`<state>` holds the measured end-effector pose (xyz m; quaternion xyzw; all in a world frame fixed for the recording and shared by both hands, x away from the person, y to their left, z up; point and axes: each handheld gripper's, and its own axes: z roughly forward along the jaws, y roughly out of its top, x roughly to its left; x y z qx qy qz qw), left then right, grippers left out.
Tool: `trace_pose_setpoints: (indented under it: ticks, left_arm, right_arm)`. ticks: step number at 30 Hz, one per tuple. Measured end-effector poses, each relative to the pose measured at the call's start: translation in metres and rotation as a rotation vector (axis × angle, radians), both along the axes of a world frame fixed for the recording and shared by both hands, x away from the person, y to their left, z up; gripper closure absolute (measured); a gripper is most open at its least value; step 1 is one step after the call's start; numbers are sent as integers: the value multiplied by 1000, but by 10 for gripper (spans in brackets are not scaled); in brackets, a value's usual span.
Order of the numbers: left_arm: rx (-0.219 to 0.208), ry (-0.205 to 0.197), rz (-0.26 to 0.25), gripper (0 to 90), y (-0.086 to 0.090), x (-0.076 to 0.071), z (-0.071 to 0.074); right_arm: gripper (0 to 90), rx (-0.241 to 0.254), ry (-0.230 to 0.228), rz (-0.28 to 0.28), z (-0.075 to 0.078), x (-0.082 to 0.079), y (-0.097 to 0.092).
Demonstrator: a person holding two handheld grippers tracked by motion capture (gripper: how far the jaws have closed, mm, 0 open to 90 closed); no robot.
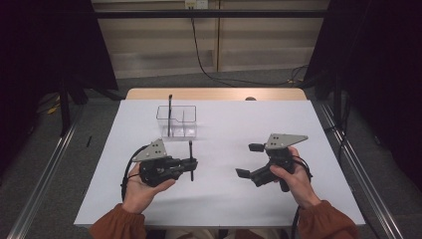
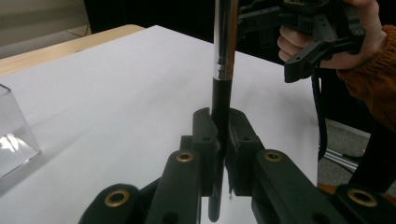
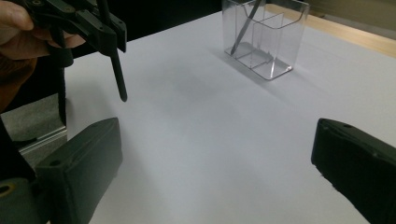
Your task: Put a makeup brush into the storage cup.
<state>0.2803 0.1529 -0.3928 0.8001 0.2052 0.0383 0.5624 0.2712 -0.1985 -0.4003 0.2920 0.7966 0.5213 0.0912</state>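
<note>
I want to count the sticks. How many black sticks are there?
2. One stick is held upright by the left gripper above the table. The other stick stands in the clear box. None looks hidden.

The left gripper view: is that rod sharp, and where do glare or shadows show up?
Left gripper view: the rod is blurred close to the camera, with a bright glare streak along its silver upper part. Right gripper view: the clear box throws a soft shadow on the white table. High view: dark surroundings, evenly lit tabletop.
</note>
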Motion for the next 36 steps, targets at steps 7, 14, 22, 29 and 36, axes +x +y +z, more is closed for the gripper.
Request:
trace_pose_setpoints:
  ticks: [7, 14, 22, 29, 36]
  left_arm:
    - [14, -15, 21, 840, 10, 2, 5]
    - [8, -23, 45, 840, 20, 5, 11]
    - [8, -31, 73, 840, 30, 8, 15]
    - [2, -37, 95, 840, 39, 10, 19]
    - [-16, -49, 113, 839, 47, 10, 26]
  right_arm:
    - [17, 27, -12, -36, -6, -9, -10]
    - [19, 59, -26, -108, -12, -15, -21]
    - [23, 50, -32, -181, -19, -20, -34]
    - [20, 62, -32, -244, -19, -26, -49]
    - [18, 60, -46, -302, -23, -34, -64]
